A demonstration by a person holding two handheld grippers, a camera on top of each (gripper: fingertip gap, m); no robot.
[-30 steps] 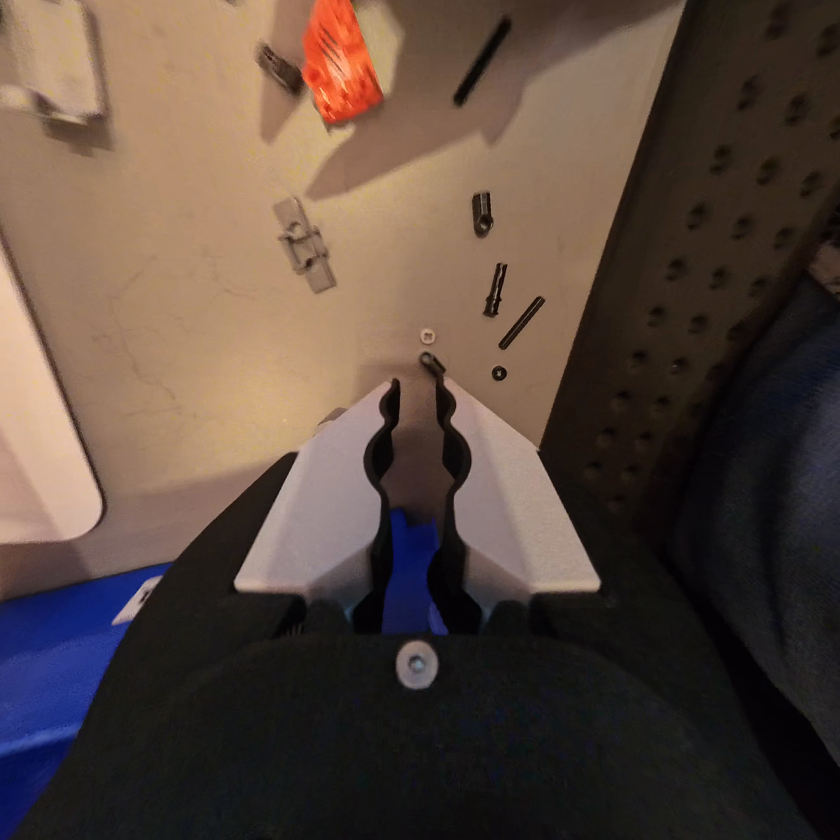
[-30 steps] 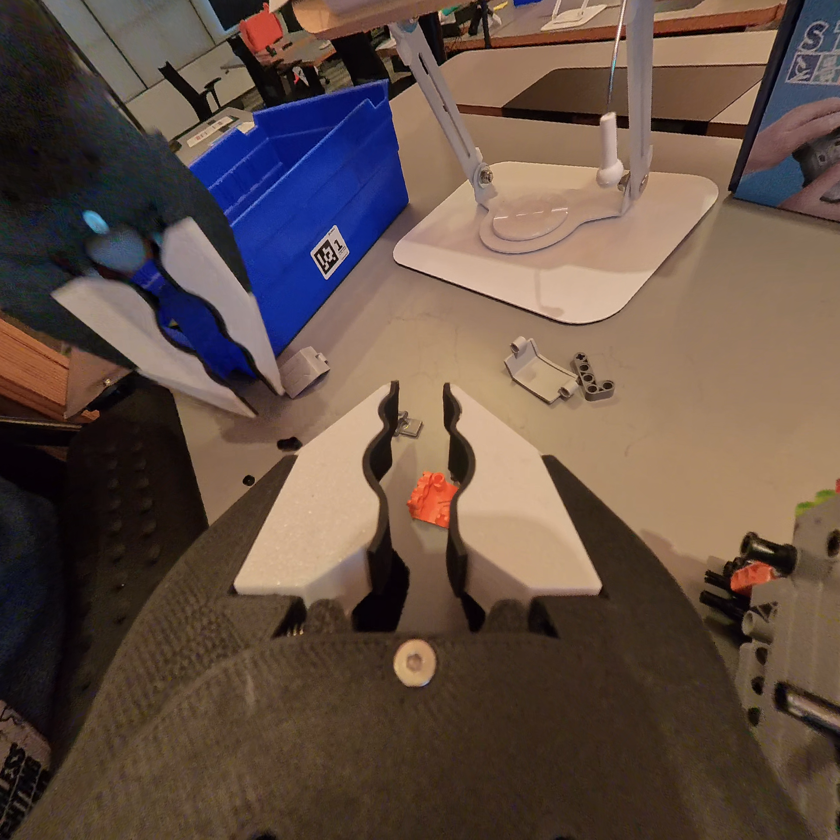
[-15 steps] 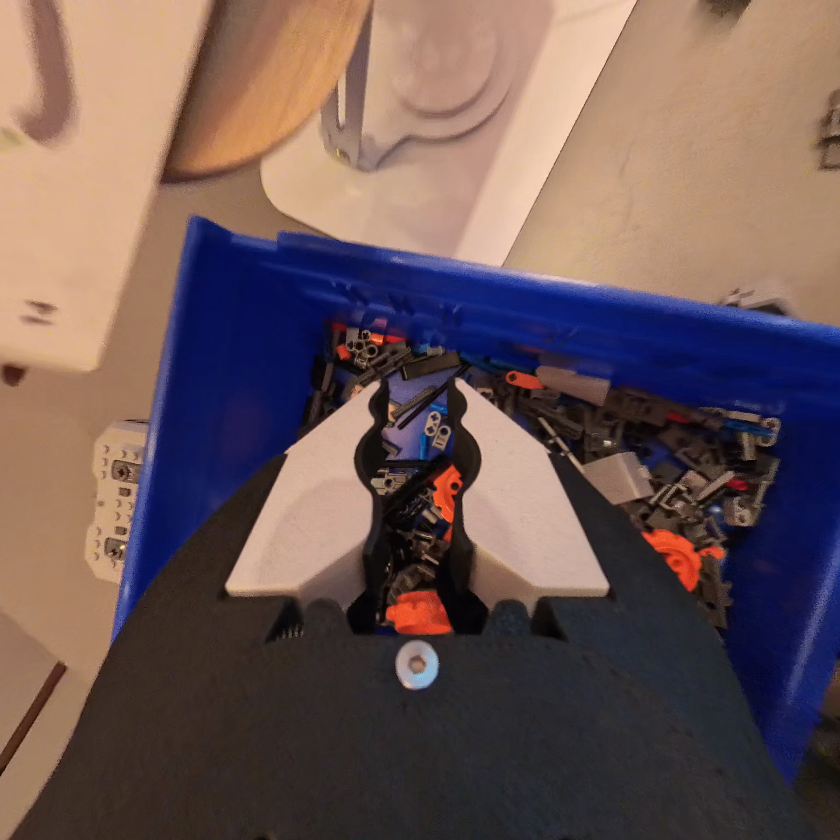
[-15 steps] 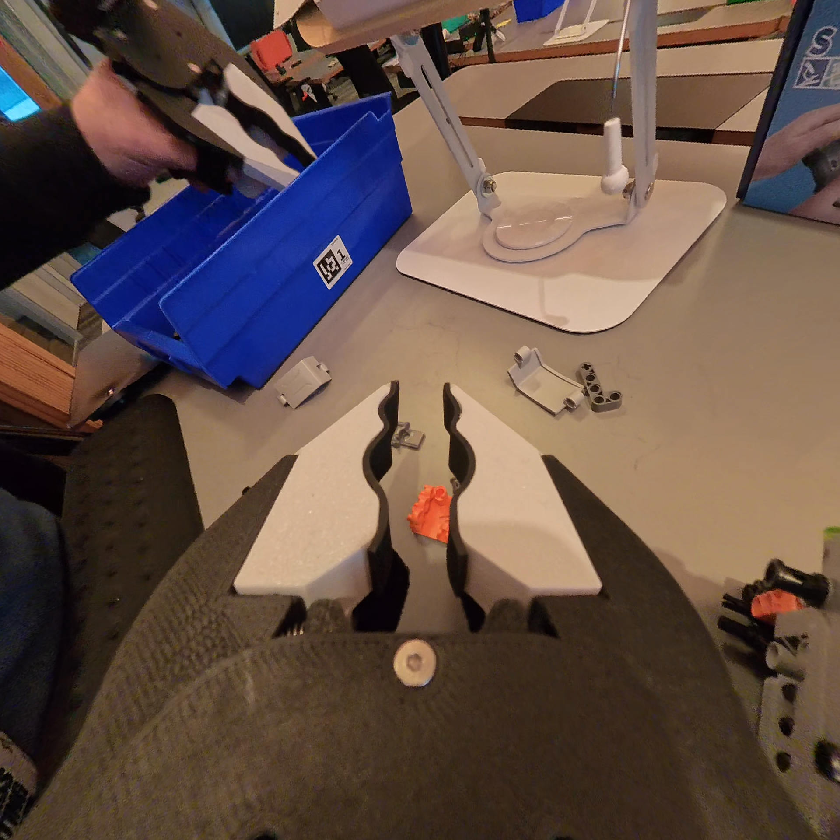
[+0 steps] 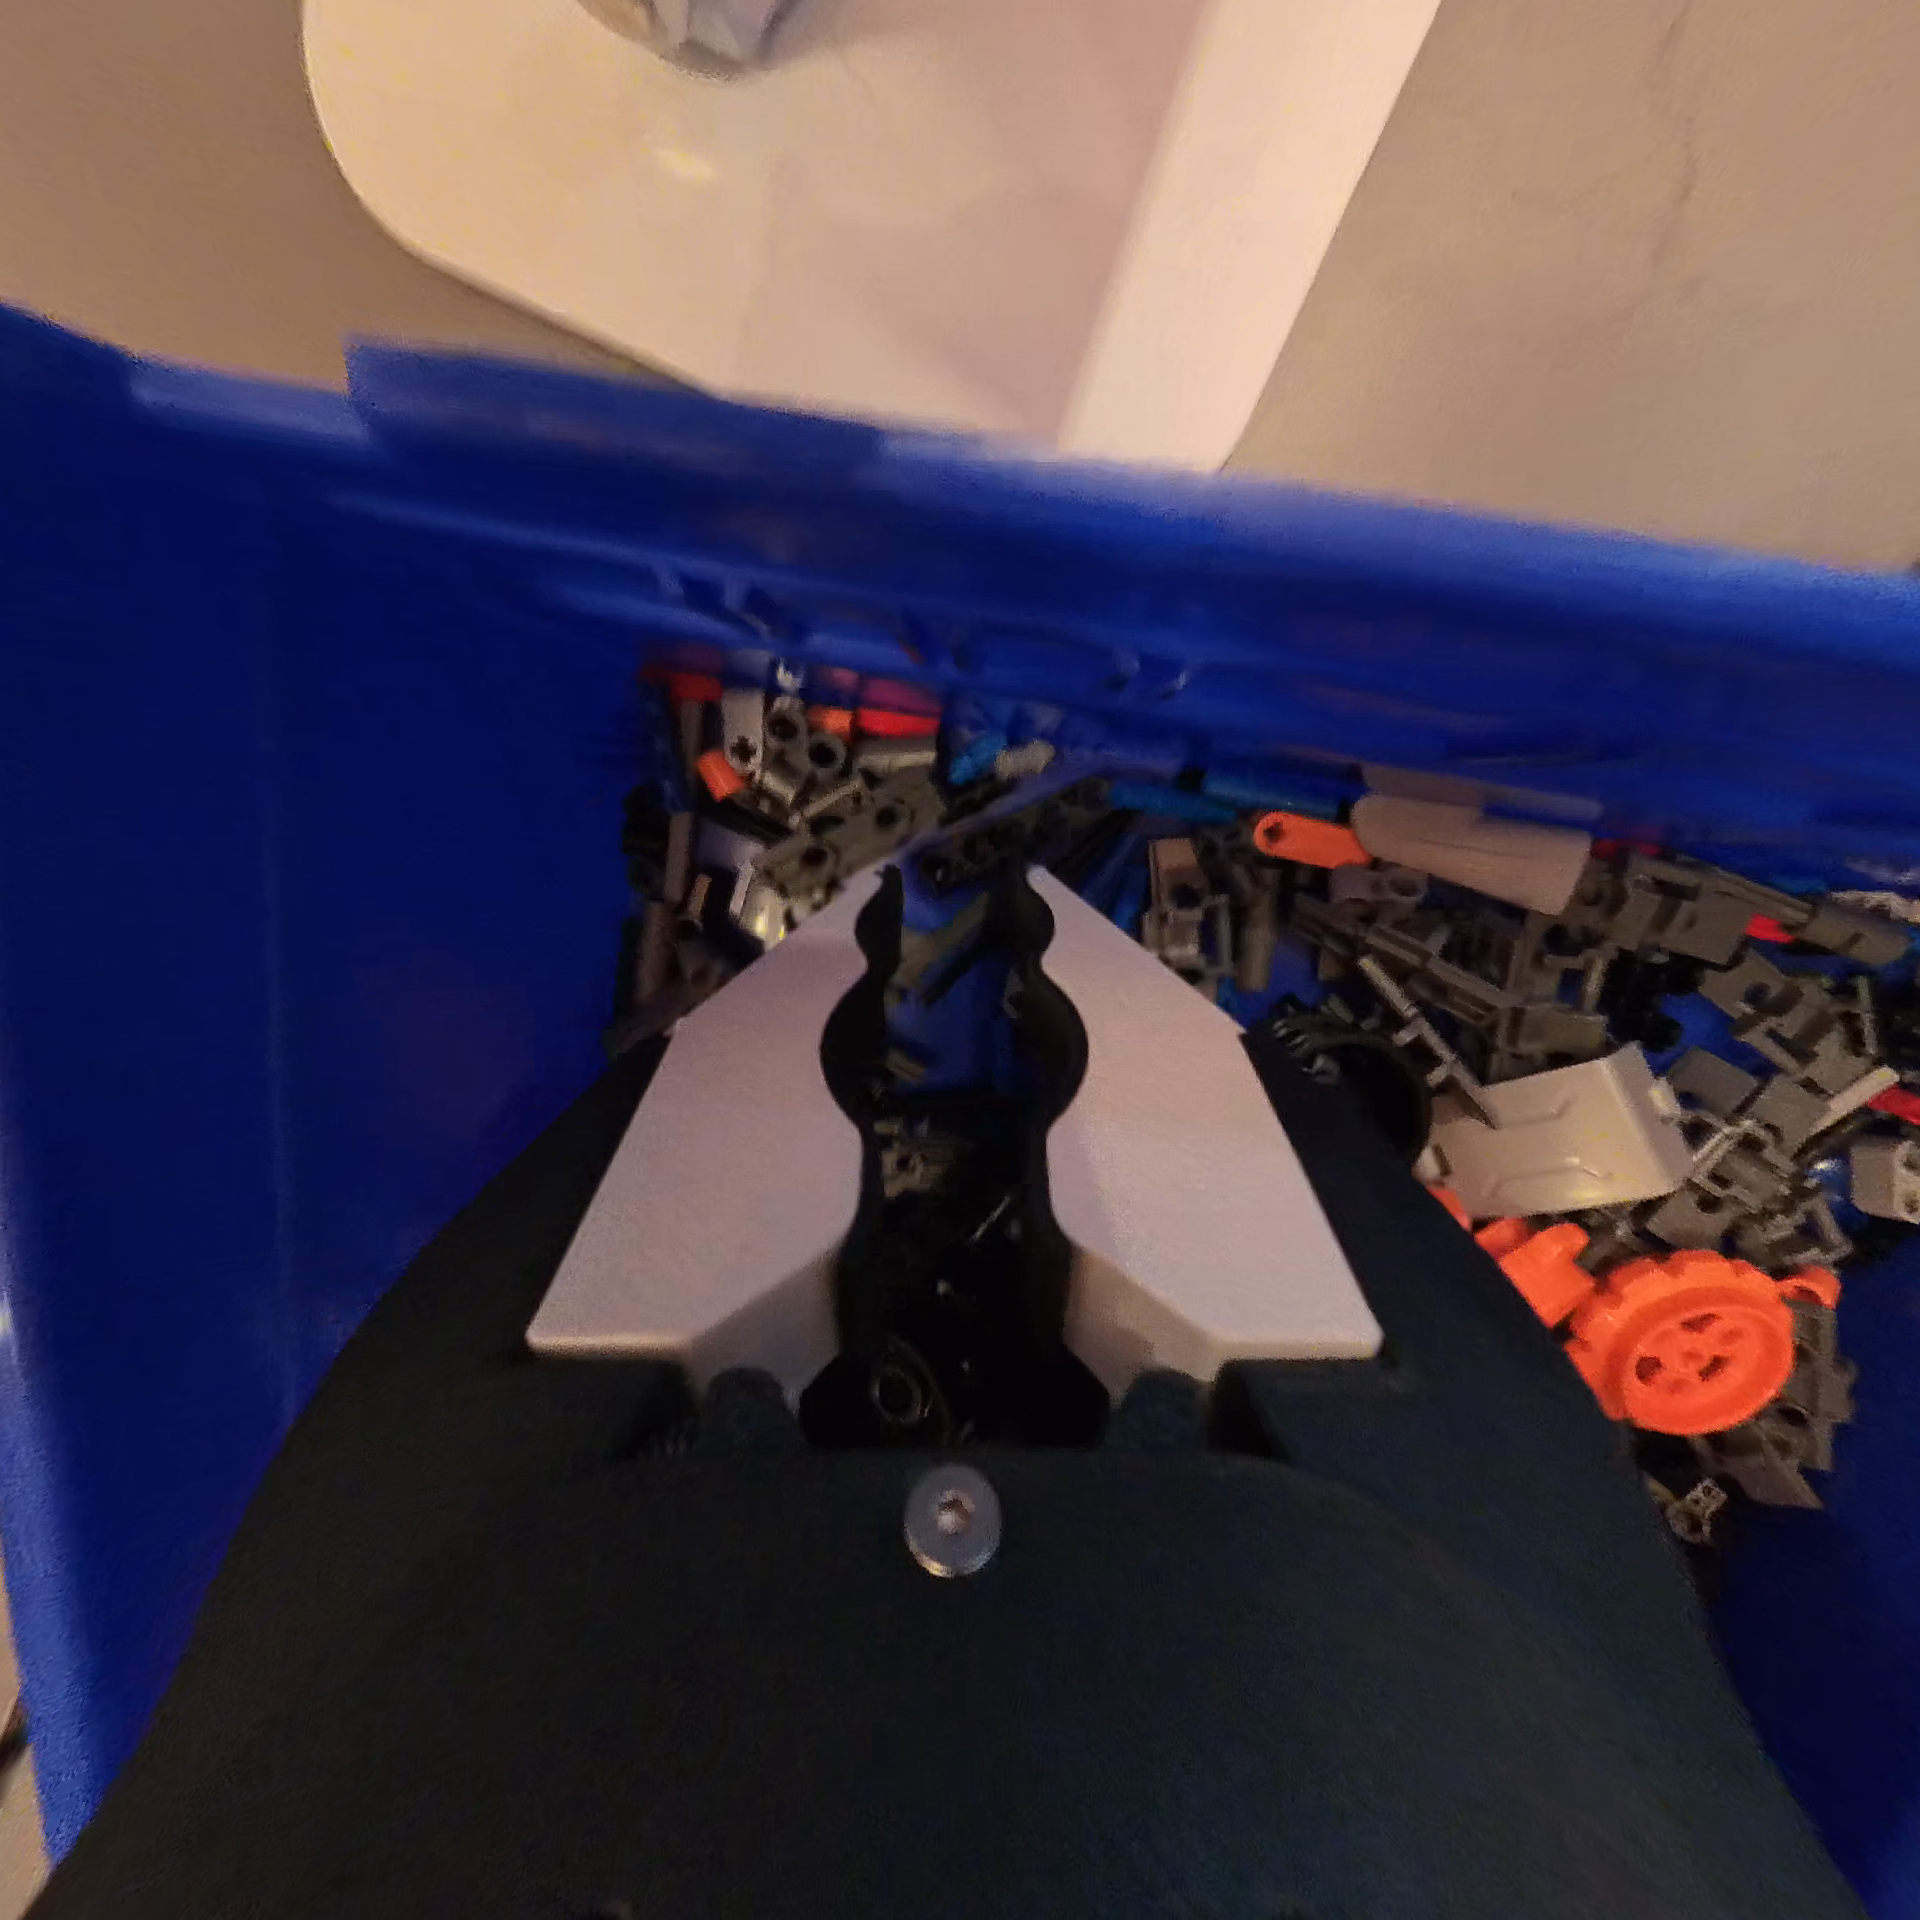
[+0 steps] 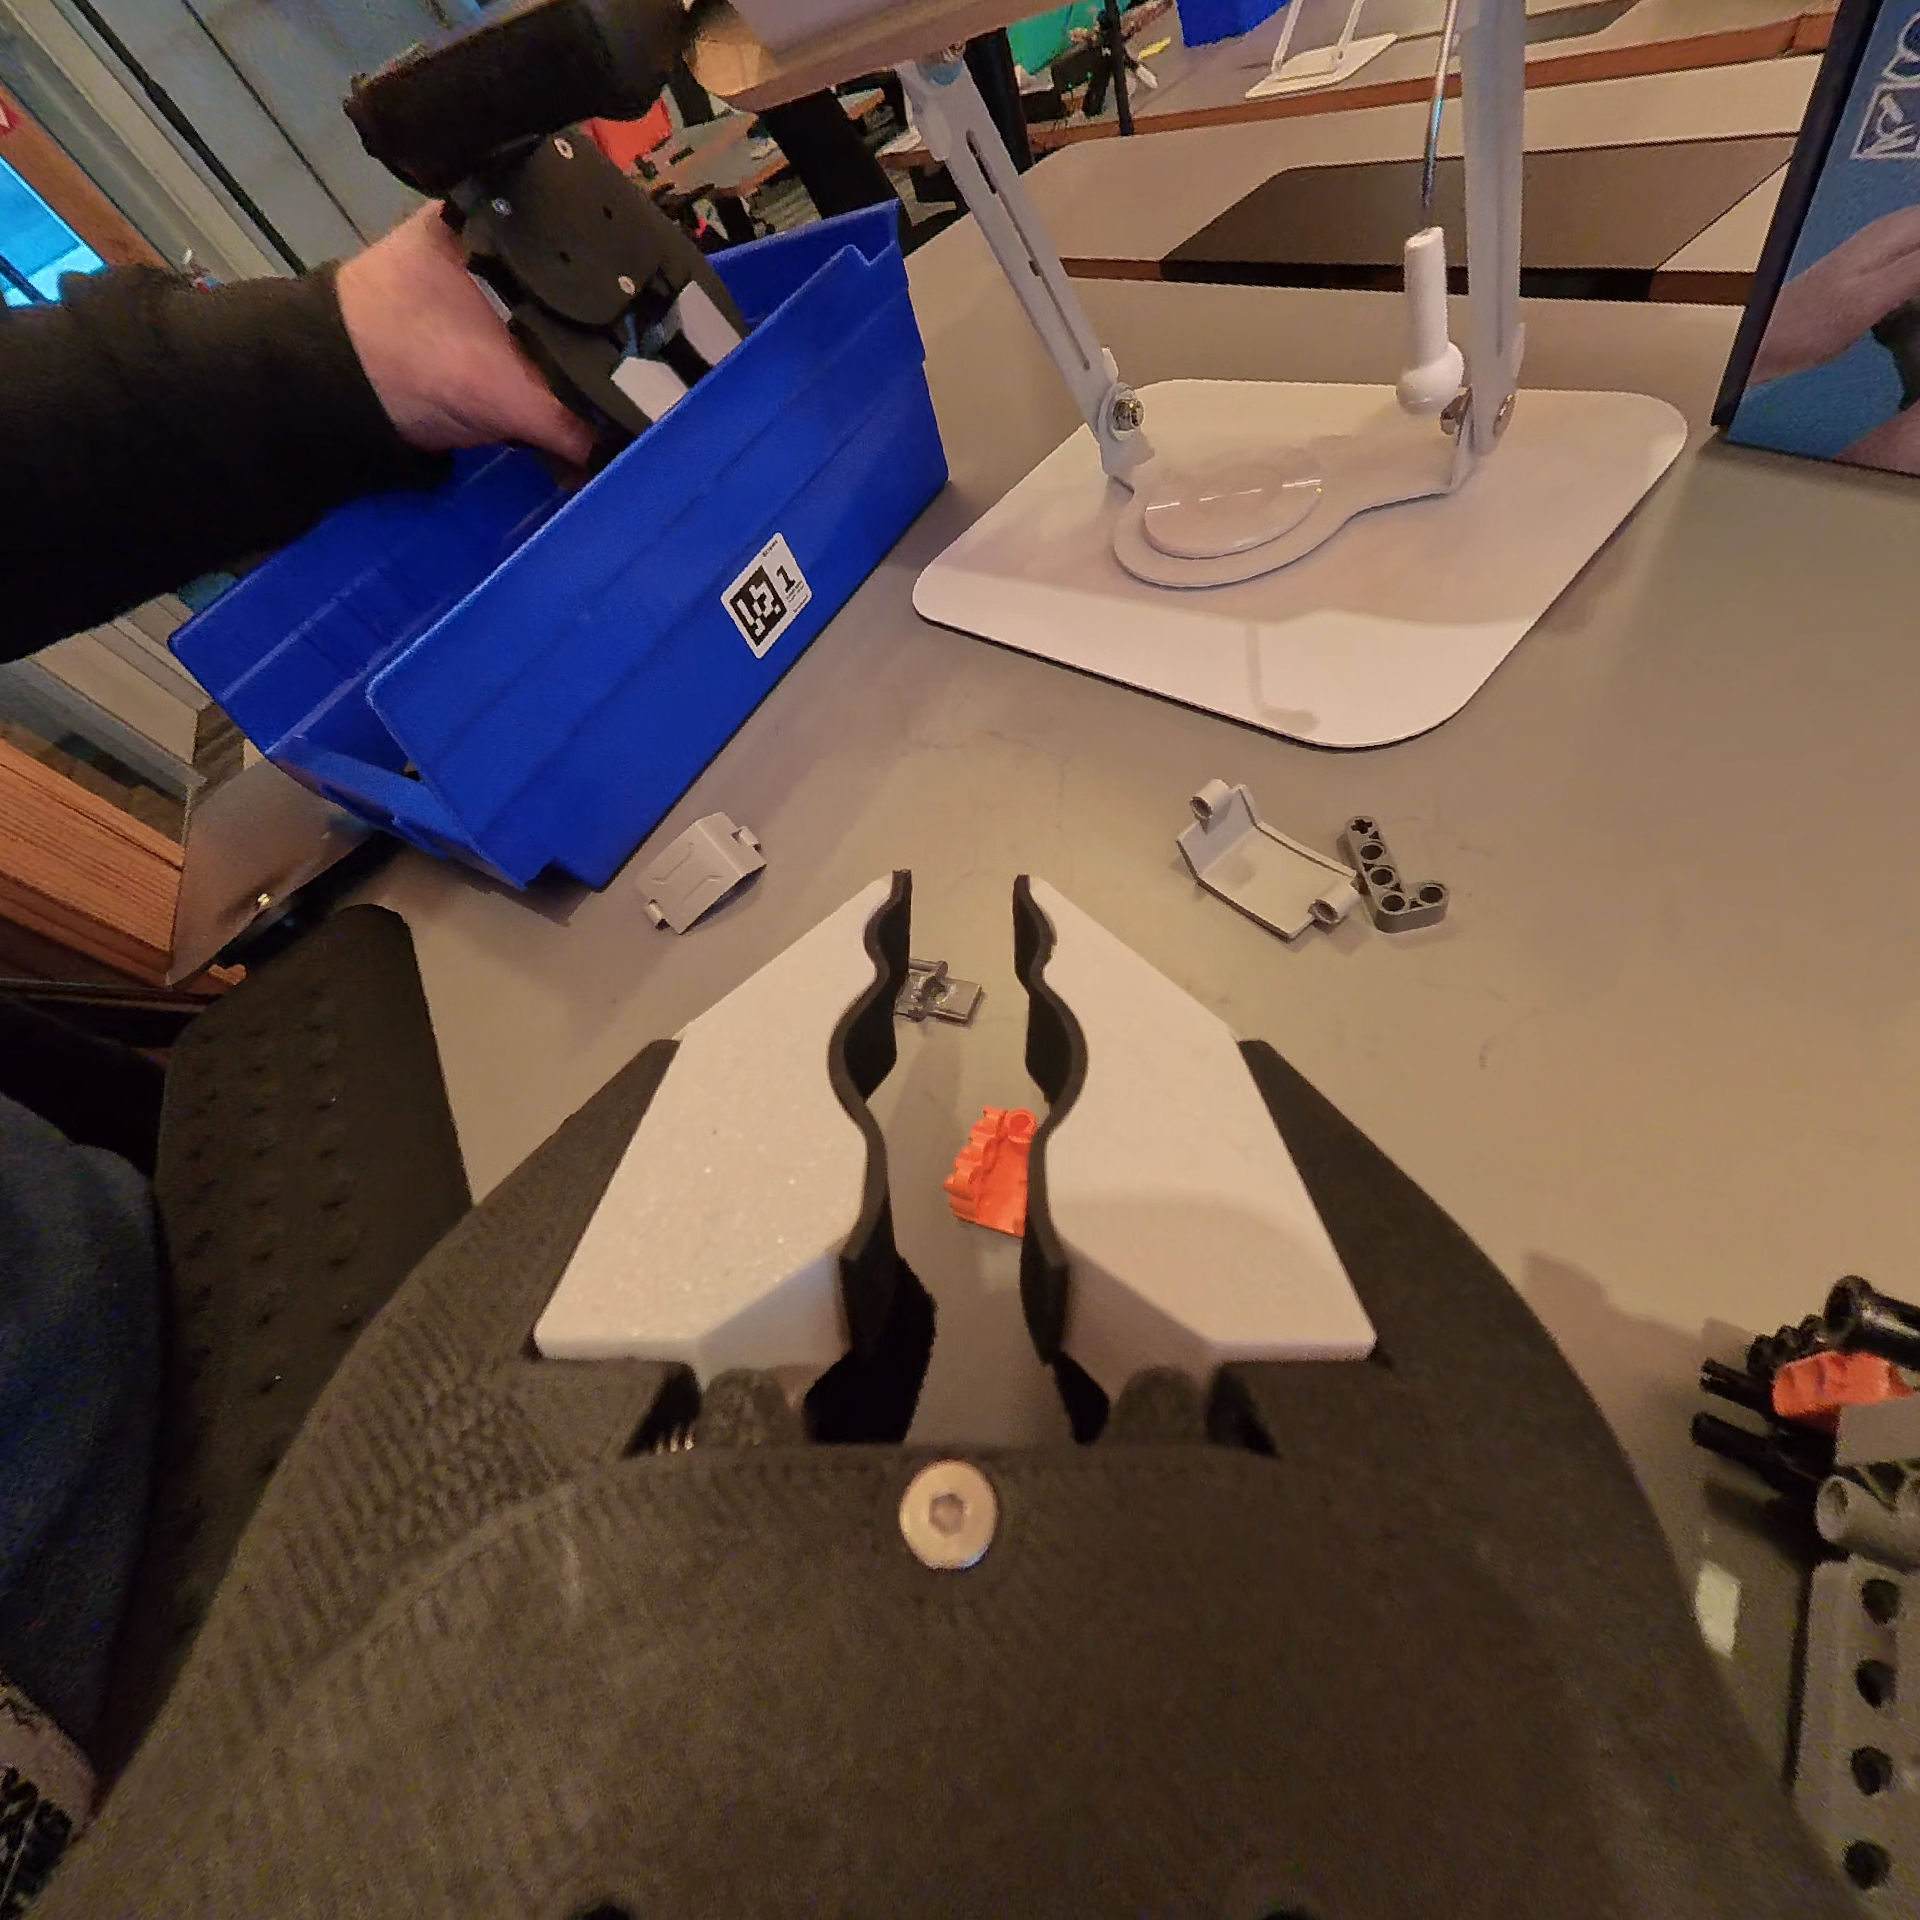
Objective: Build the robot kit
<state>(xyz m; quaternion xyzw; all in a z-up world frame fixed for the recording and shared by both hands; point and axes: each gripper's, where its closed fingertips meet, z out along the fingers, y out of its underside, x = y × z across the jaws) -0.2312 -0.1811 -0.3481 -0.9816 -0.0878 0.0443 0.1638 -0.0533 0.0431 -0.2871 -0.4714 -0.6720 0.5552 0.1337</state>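
Blurred by motion in the left wrist view: rim of the blue bin [image 5: 1039, 540], with much of its heap of small building pieces [image 5: 1507, 997] hidden behind the left gripper [image 5: 951, 894]. Dipped into that bin, jaws parted a little, nothing clearly pinched. Right gripper [image 6: 961, 894] hovering above the table [image 6: 1558, 1039], released, straddling an orange piece [image 6: 987, 1169] without touching; grey clip [image 6: 940, 992] just beyond. White sticker [image 6: 767, 594] with square code on bin's near wall. Assembly [image 6: 1849, 1455] cut off at right.
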